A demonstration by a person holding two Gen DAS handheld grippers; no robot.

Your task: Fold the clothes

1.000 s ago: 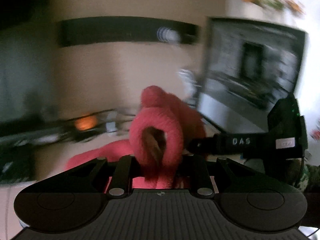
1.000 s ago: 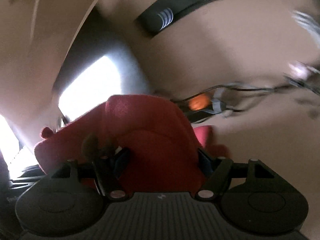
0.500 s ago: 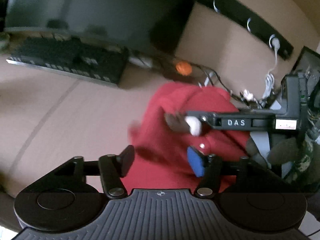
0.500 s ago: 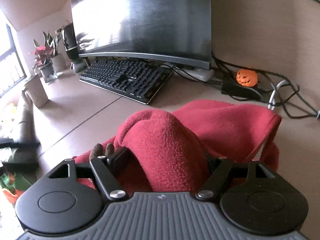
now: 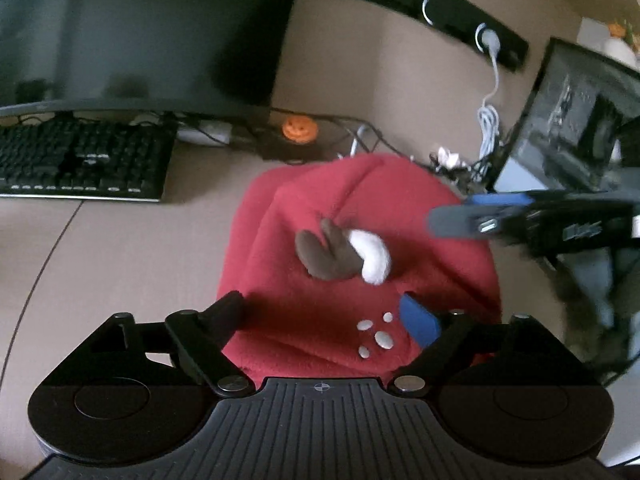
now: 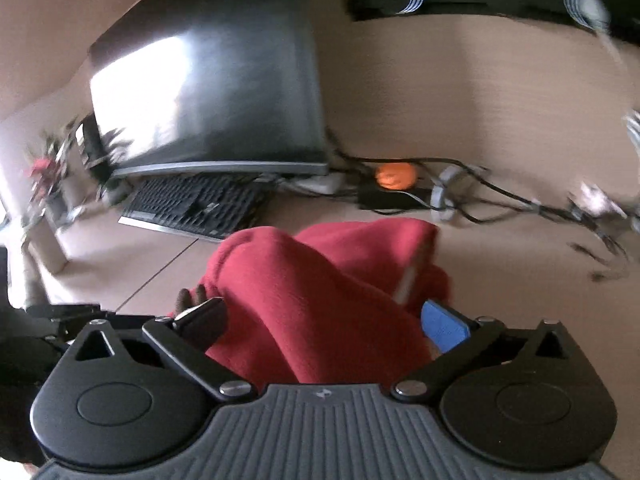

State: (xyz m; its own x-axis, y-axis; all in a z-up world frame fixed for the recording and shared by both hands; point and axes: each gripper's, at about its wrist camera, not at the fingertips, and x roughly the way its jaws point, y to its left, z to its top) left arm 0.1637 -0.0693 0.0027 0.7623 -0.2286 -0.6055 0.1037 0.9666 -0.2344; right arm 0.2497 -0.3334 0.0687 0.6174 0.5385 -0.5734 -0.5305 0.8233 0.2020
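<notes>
While both jaws stand wide, the left gripper (image 5: 324,314) and right gripper (image 6: 324,320) hover over the red fleece garment (image 5: 360,248), heaped on the desk (image 5: 120,248); keyboard (image 5: 80,164) far left

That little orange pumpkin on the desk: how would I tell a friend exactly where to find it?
Start at the big dark monitor at the back of the desk. Just past its right edge, among black cables by the wall, the orange pumpkin sits on a flat black box, behind the red fleece garment. It is the only small, round, orange thing there, with a carved face.
</notes>
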